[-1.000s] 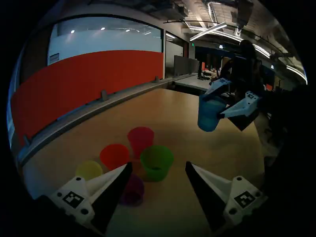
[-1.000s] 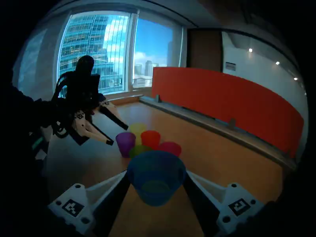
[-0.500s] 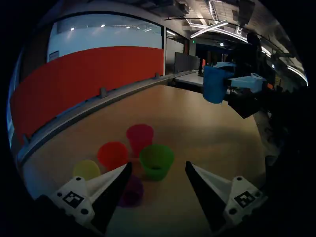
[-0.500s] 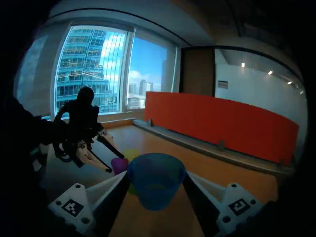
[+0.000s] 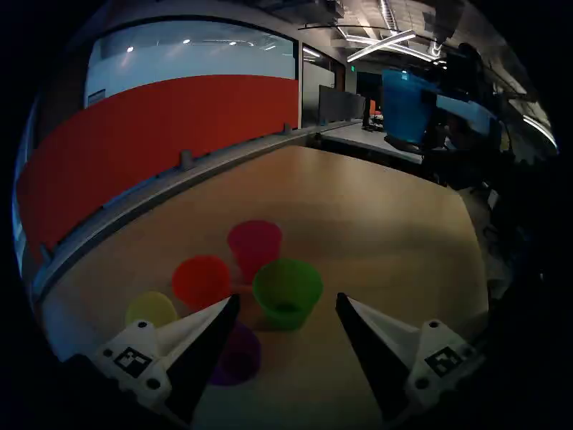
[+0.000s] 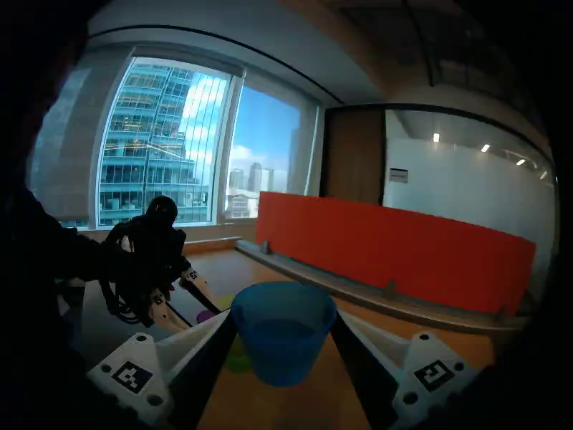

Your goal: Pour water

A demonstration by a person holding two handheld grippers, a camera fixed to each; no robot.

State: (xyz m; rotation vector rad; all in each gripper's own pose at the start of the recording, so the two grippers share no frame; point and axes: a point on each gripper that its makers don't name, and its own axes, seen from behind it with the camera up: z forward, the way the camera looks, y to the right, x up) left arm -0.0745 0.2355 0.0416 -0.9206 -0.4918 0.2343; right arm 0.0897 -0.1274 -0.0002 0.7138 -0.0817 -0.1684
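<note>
My right gripper (image 6: pixel 283 333) is shut on a blue cup (image 6: pixel 283 330), held upright high above the wooden table (image 5: pixel 372 215). From the left gripper view the same blue cup (image 5: pixel 405 104) hangs at the upper right, far off. My left gripper (image 5: pixel 286 315) stands open low over the table, its fingers either side of a green cup (image 5: pixel 286 292). Around the green one stand a pink cup (image 5: pixel 254 244), a red cup (image 5: pixel 200 279), a yellow cup (image 5: pixel 150 309) and a purple cup (image 5: pixel 240 358), partly behind my left finger. In the right gripper view the left gripper (image 6: pixel 179 297) sits far off at the left.
A long orange partition (image 5: pixel 157 136) runs along the table's far side behind a grey rail (image 5: pixel 179 186). Large windows (image 6: pixel 179 150) stand behind the person's arm (image 6: pixel 79 258) holding the left gripper. Bare tabletop stretches to the right of the cups.
The right gripper has lifted the blue cup upward and levelled it, so the cups below have dropped almost out of its view. The left gripper has barely moved.
</note>
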